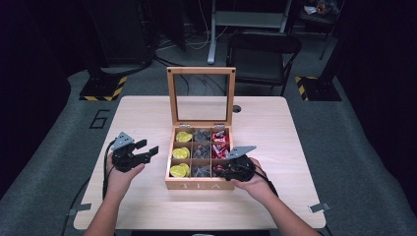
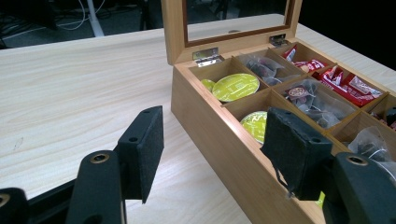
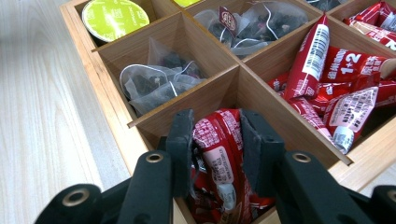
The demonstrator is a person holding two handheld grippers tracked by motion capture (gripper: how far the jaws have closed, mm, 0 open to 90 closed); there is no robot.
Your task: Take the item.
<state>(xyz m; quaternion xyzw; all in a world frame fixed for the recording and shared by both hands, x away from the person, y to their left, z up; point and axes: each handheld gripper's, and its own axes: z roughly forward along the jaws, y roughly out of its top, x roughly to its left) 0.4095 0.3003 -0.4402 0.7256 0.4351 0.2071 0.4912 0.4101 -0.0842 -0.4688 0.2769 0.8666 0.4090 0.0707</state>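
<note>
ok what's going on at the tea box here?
A person works at an open wooden tea box with a gripper in each hand. The right gripper is in the box's near right compartment, its jaws pressed on a red sachet. The left gripper is beside the box's left wall over the light wooden table, jaws apart, holding nothing.

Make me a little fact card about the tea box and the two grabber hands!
Box: wooden tea box, lid up
Left column: yellow-green capsules
Middle column: mesh tea bags
Right column: red sachets
Right gripper: shut on a red sachet in the near right compartment
Left gripper: open, holding nothing, beside the box
</note>
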